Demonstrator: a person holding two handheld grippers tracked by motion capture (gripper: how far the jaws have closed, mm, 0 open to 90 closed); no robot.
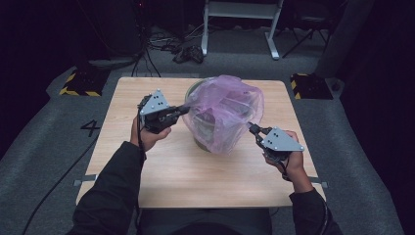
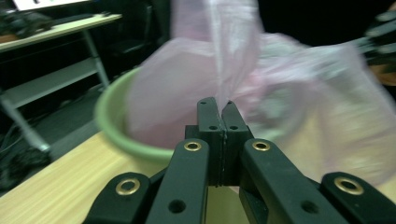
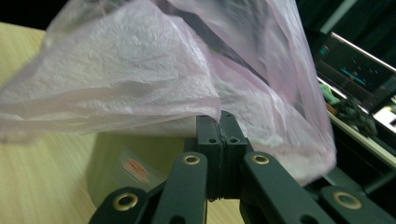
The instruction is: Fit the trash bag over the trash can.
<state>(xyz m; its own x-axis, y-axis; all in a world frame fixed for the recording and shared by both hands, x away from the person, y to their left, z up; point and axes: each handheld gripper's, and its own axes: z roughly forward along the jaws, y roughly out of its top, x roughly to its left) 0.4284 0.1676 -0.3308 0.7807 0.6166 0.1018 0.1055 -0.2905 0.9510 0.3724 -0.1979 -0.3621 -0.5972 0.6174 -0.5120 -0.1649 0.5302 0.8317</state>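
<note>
Two grippers are at work on one thin, translucent pink plastic bag (image 1: 225, 110) that is draped over a pale green round plastic bin (image 2: 114, 126) standing near the far edge of the light wooden table (image 1: 195, 171), about midway between its left and right edges. Your left gripper (image 1: 185, 107) has its jaws pinched tight on the film at the bag's left side, and your right gripper (image 1: 253, 128) is clamped on a fold of the film at the side nearer the right edge. To do this step well, I would keep both grips firm, pull outward evenly so the film stays taut without tearing, and lower the mouth steadily around the bin's rim. Watch that the light bin does not tip or slide. The bag looks crinkled and billowed, puffed high above the bin, its lower edge hanging loose around the bin's wall.
</note>
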